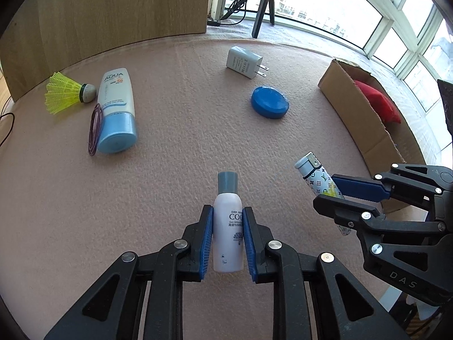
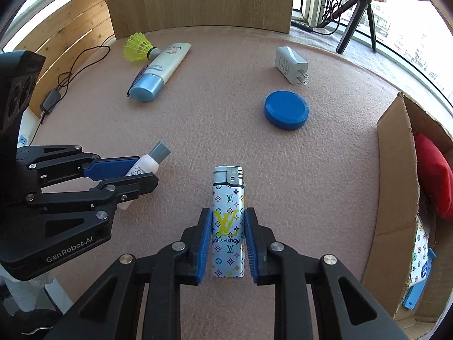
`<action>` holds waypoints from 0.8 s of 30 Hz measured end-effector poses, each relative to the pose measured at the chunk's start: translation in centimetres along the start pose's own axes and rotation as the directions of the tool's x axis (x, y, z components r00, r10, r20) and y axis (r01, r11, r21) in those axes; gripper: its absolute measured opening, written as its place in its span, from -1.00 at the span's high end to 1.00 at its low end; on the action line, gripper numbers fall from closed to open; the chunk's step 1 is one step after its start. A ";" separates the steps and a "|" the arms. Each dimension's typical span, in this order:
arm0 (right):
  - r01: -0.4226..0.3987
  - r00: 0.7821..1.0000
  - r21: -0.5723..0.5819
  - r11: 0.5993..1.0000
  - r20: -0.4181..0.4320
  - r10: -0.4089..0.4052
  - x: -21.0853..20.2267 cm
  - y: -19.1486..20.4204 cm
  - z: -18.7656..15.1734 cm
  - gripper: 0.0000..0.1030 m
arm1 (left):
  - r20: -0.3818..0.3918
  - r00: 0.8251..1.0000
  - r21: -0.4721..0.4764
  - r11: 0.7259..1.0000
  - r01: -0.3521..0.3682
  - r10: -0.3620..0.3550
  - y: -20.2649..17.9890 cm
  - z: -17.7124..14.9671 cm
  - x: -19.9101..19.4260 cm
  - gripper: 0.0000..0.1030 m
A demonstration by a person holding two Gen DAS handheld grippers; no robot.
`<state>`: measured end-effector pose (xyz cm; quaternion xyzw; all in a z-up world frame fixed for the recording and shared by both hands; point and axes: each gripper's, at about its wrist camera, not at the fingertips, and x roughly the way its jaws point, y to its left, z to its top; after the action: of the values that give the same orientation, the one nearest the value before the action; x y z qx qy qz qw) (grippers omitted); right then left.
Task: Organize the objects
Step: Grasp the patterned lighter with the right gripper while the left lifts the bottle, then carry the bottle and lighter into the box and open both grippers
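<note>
My left gripper (image 1: 228,212) is shut on a small white bottle (image 1: 228,226) with a grey cap, its blue pads pressing on both sides of the body. From the right wrist view, the left gripper (image 2: 144,170) holds that bottle (image 2: 147,161) tilted just above the pink felt table (image 2: 198,130). My right gripper (image 2: 228,215) is shut on a white lighter (image 2: 228,221) with a coloured monogram pattern and a silver top pointing away. In the left wrist view, the right gripper (image 1: 328,189) and the lighter (image 1: 314,174) sit to the right, close to the cardboard box (image 1: 348,104).
A sunscreen tube (image 1: 116,104) with a blue cap lies at the left, beside a yellow shuttlecock (image 1: 66,92) and a purple hair tie (image 1: 94,127). A white charger (image 1: 245,62) and a blue round puck (image 1: 270,102) lie further back. The box holds a red pouch (image 1: 379,102). A tripod (image 1: 263,5) stands behind.
</note>
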<state>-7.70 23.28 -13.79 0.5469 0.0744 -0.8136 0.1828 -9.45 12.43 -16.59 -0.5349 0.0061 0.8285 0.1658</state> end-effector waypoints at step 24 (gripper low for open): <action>0.119 0.967 0.350 0.929 0.172 -0.189 -12.5 -14.1 -6.0 0.59 | 0.054 0.967 0.278 0.934 0.224 -0.248 -18.5 6.5 -2.1 0.57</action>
<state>-3.64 40.93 -5.81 0.4767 -0.0421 -0.8776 0.0284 -9.21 30.61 -8.86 -0.4671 0.0473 0.8166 0.3356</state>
